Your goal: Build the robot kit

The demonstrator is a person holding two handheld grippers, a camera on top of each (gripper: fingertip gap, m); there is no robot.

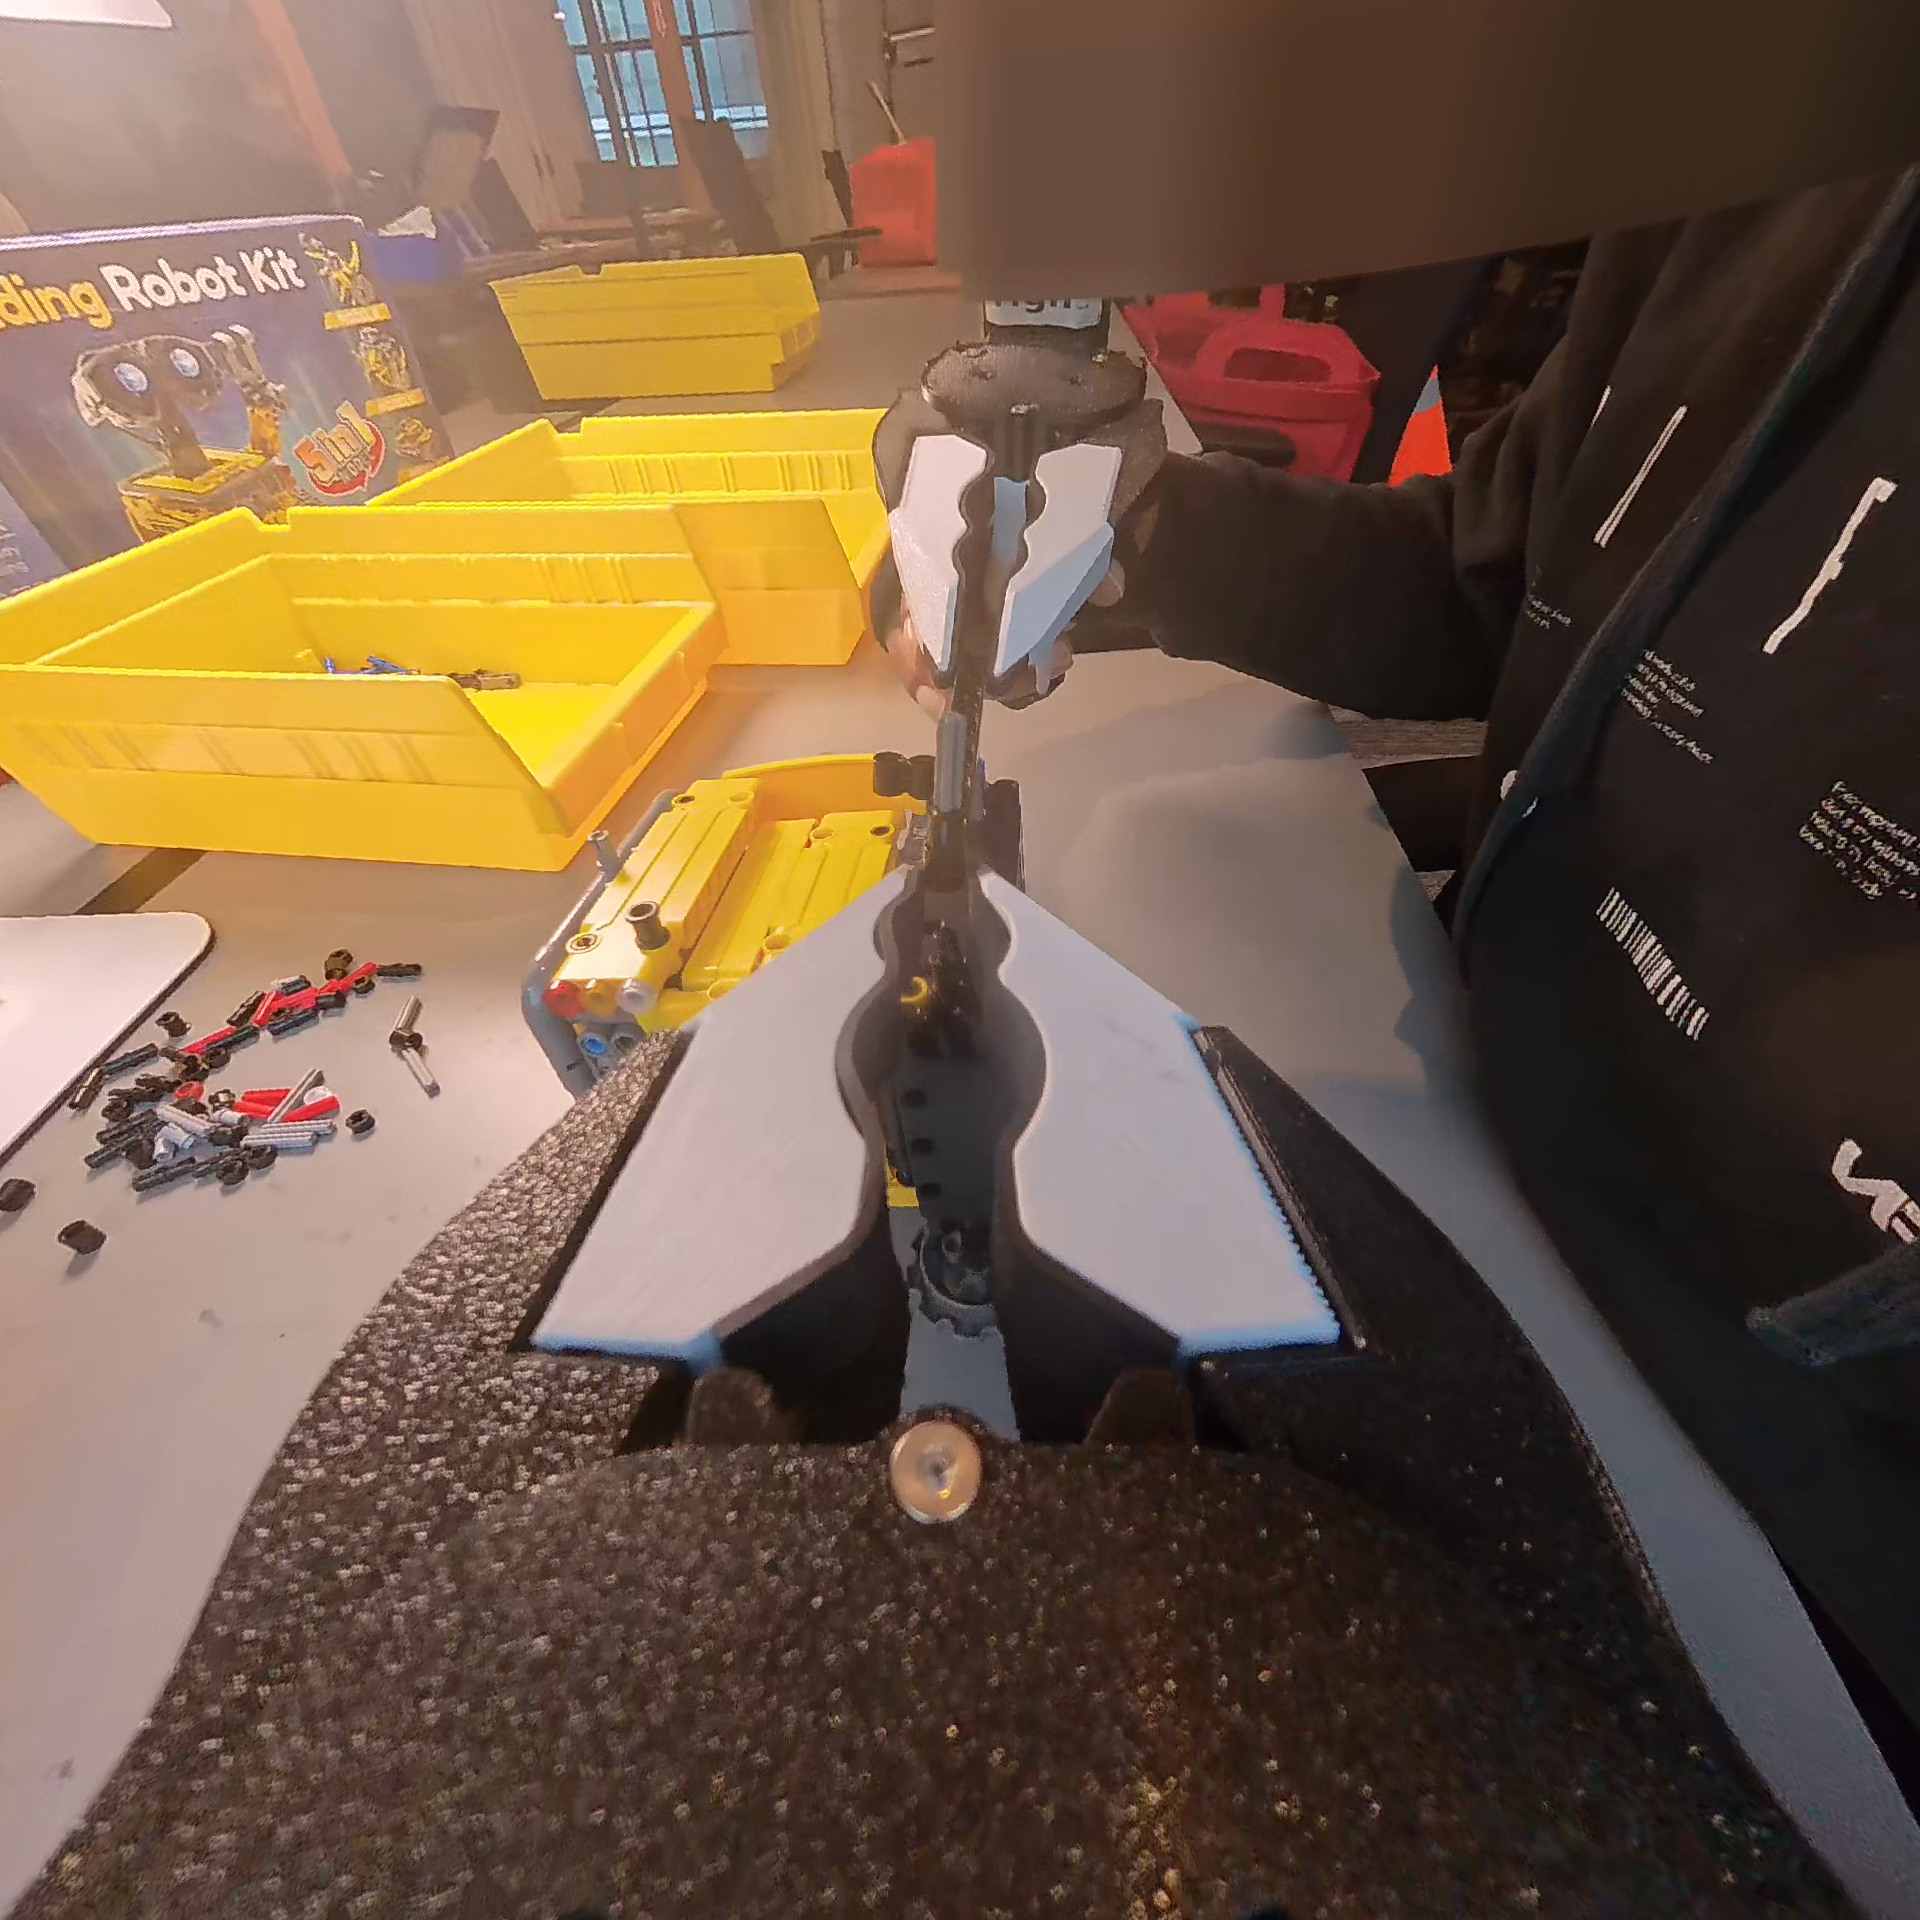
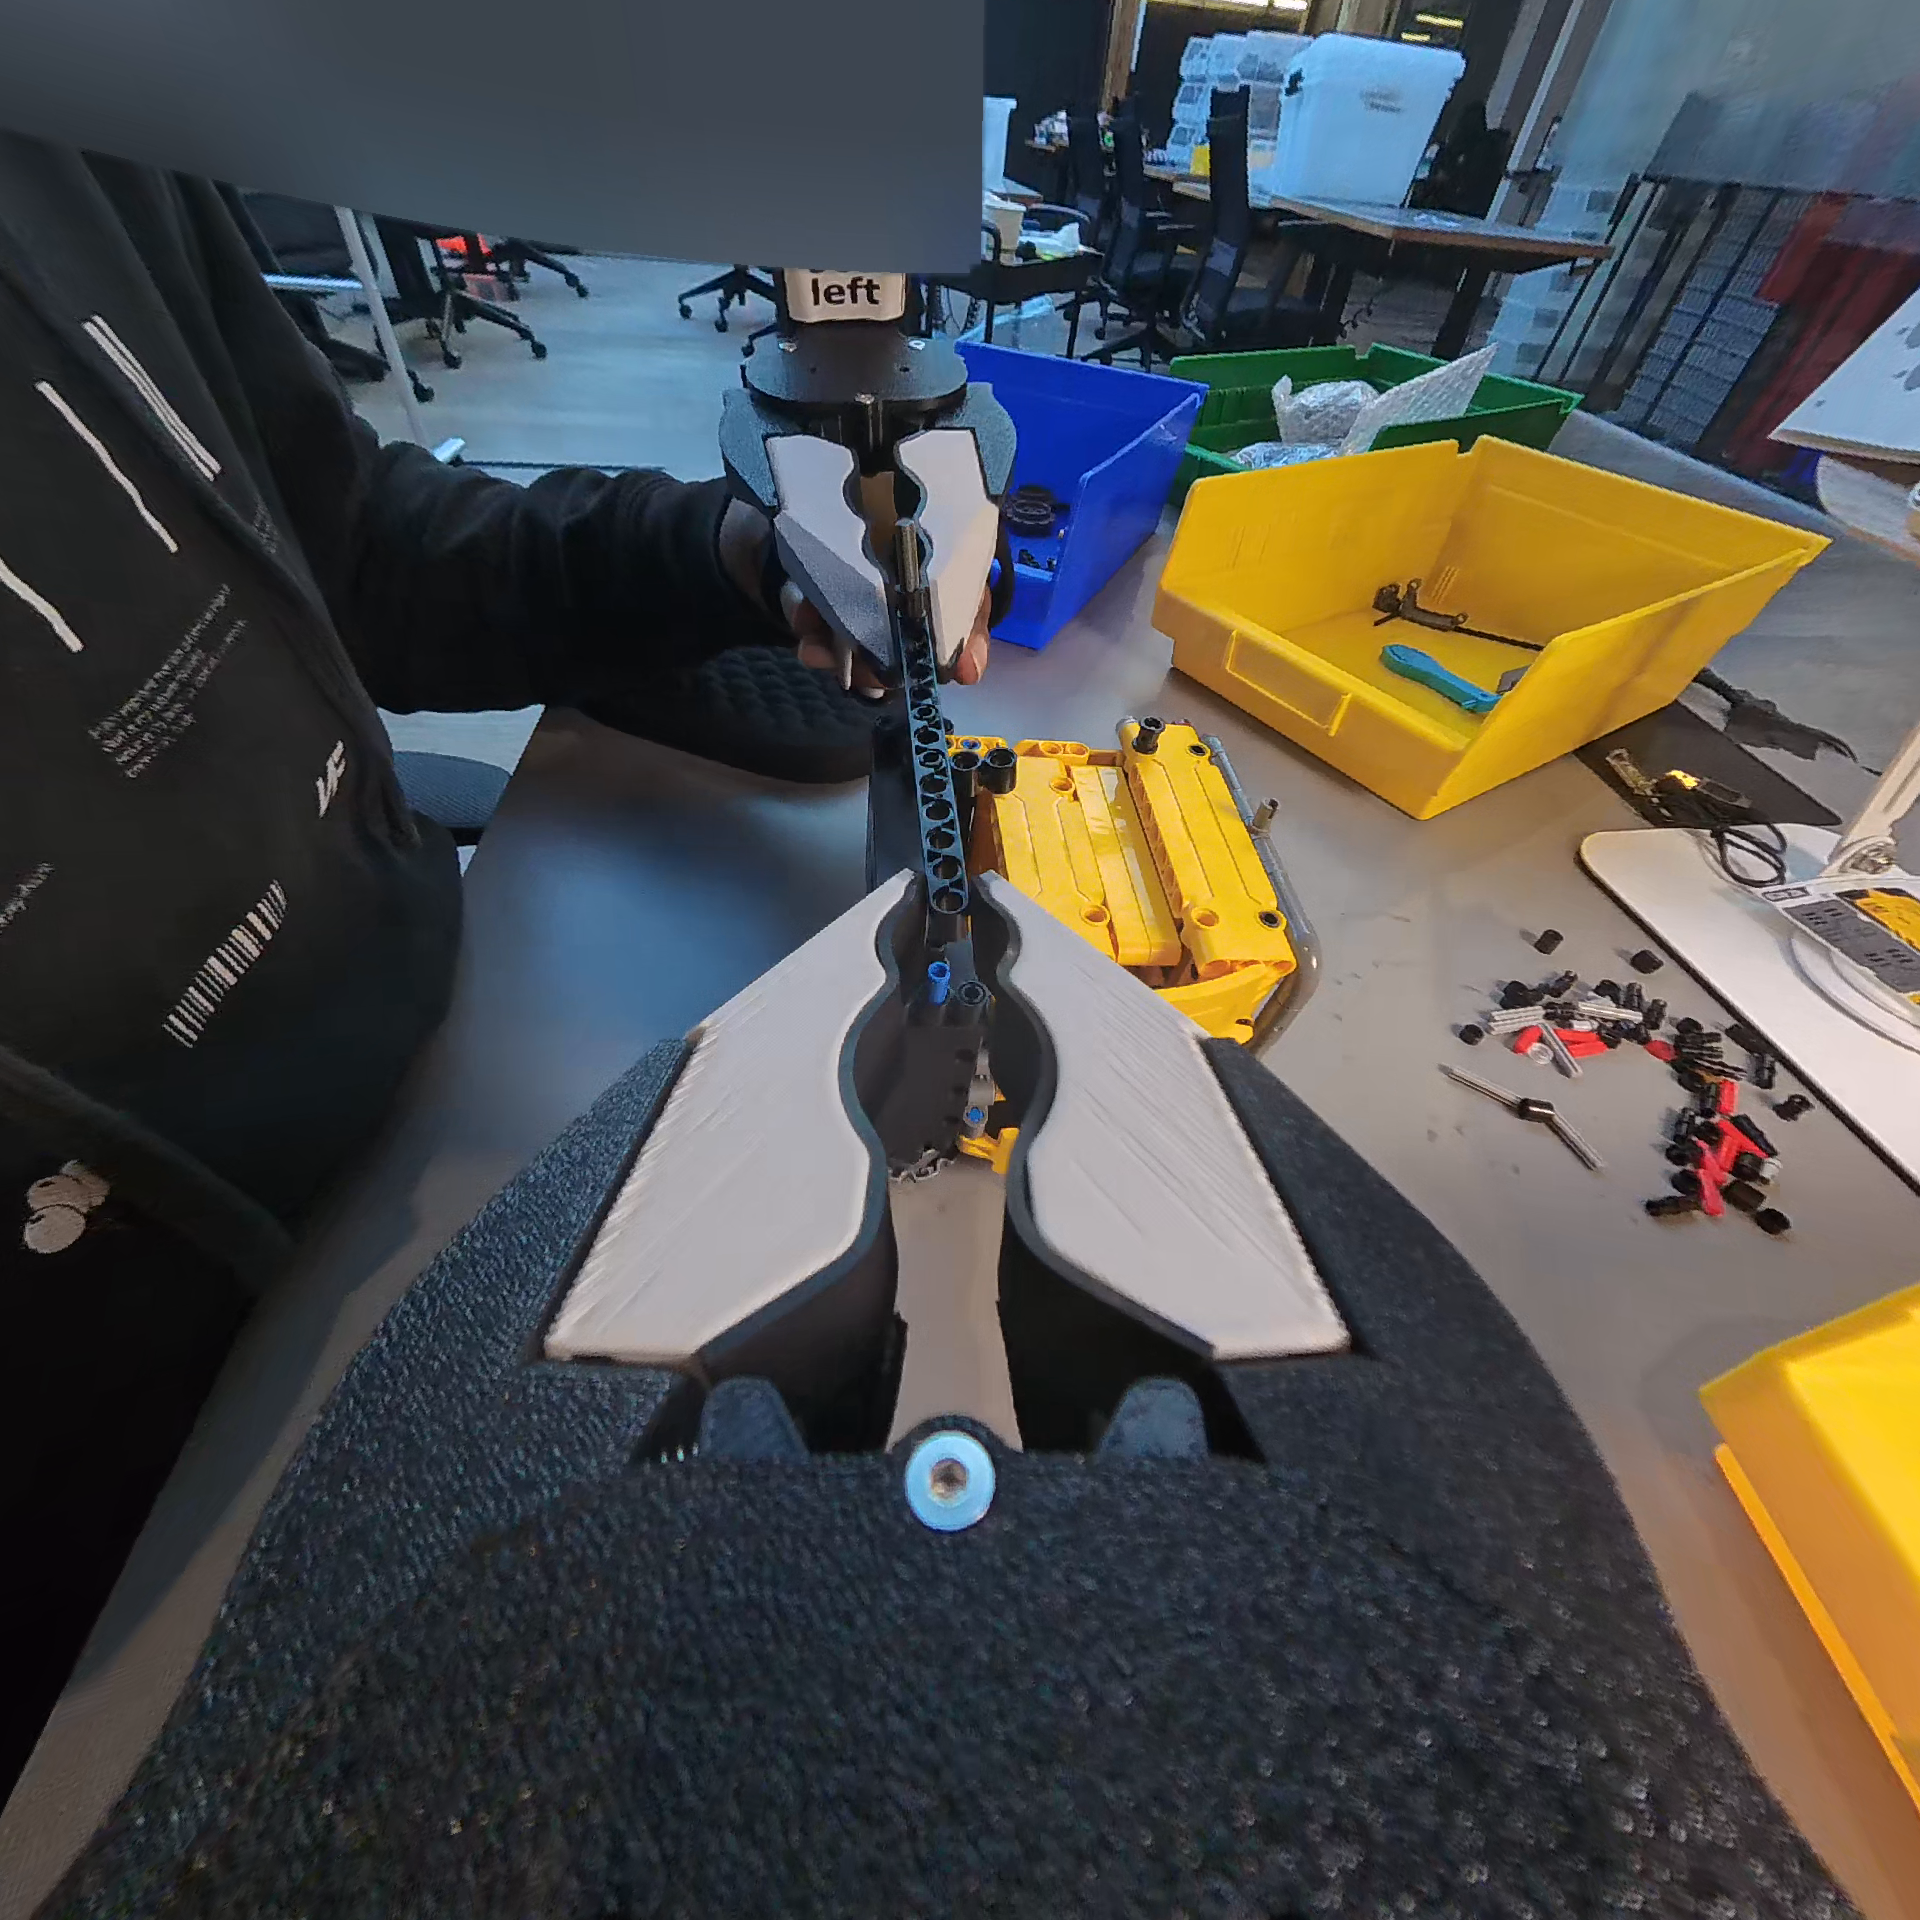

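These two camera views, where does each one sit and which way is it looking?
Left wrist view: rides on the left tongs, looking along them at a black holed beam, with the person's black sleeve and right tongs beyond.
Right wrist view: rides on the right tongs, facing back at the left tongs and holding hand.
Shared: the beam, yellow brick model, loose pegs, grey table.
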